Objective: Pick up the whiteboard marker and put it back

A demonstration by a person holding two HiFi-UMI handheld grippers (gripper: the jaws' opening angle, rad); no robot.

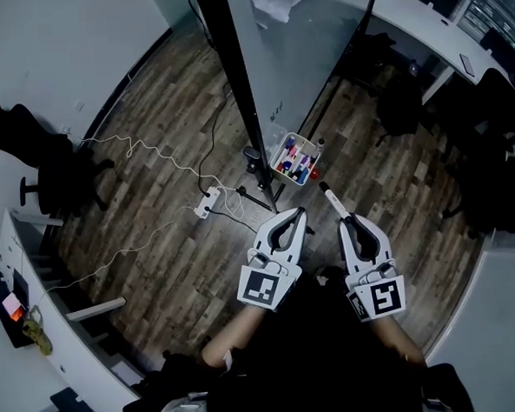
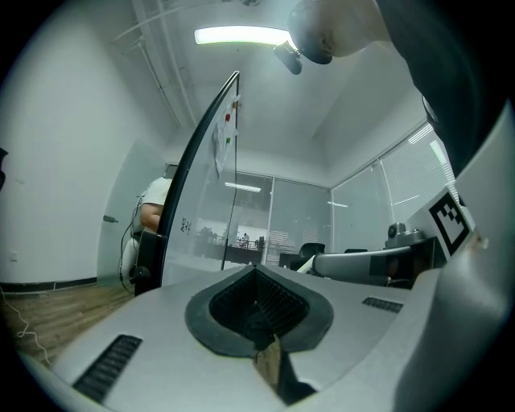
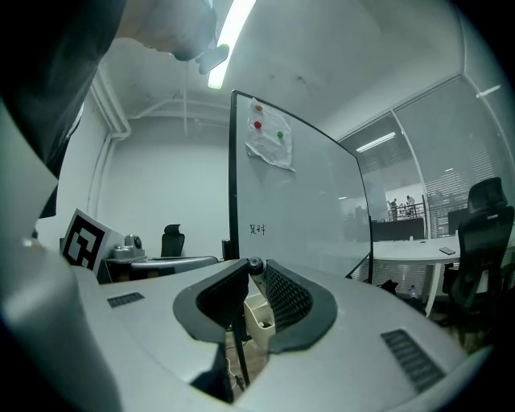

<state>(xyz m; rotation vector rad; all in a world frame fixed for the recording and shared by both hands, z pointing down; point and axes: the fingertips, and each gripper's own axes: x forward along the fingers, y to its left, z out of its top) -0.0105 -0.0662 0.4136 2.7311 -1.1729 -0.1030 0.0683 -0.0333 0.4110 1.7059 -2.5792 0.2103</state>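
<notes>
Right gripper [image 1: 343, 217] pinches the whiteboard marker [image 1: 330, 197], tip poking forward, marker box [image 1: 295, 157] just ahead; left gripper [image 1: 301, 213] closed, empty.

You have two grippers (left gripper [image 1: 295, 214], right gripper [image 1: 343, 218]), one whiteboard marker [image 1: 330, 196], one whiteboard [image 1: 309, 58], one marker box [image 1: 279, 153] and one power strip [image 1: 207, 201] on the floor.

Wood-plank floor [image 1: 150, 164] fills the middle of the head view. A white power strip [image 1: 208, 201] lies near centre, and a thin white cable [image 1: 160, 156] trails from it up-left toward a black chair [image 1: 42, 162] at the left edge. A curved white desk [image 1: 74, 343] runs along the lower left. In the upper middle of the right gripper view, a paper [image 3: 269, 133] with coloured magnets hangs on the whiteboard [image 3: 298, 209].
</notes>
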